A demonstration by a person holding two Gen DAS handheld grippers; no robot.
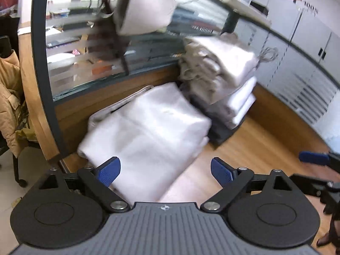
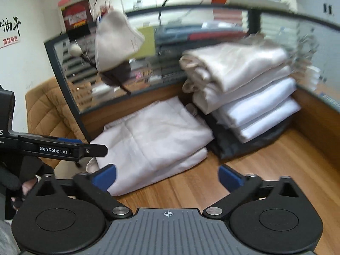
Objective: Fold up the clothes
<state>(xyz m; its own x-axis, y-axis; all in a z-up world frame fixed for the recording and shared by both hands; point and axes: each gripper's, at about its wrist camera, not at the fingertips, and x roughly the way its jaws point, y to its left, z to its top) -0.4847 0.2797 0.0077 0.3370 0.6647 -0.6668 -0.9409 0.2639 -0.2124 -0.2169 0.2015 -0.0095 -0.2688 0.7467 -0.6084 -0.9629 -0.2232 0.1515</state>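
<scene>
- A flat folded white cloth (image 2: 153, 142) is seen on the brown wooden desk (image 2: 265, 170), right in front of the glass wall (image 2: 127, 80).
- Beside it, a tall stack of folded white and cream clothes (image 2: 244, 89) is piled on something dark.
- "GenRobot.AI" can be read on the left gripper (image 2: 99, 149).
- The left gripper (image 1: 165, 171) is held wide open, empty.
- The right gripper (image 2: 167, 177) is held wide open, empty.

Pretty clearly an office: wooden desk (image 2: 265, 170) boxed in by a glass cubicle partition (image 2: 170, 48), grey filing cabinets (image 1: 308, 27) along the wall, posters (image 2: 10, 31) pinned up, jacket (image 1: 10, 97) over a chair.
</scene>
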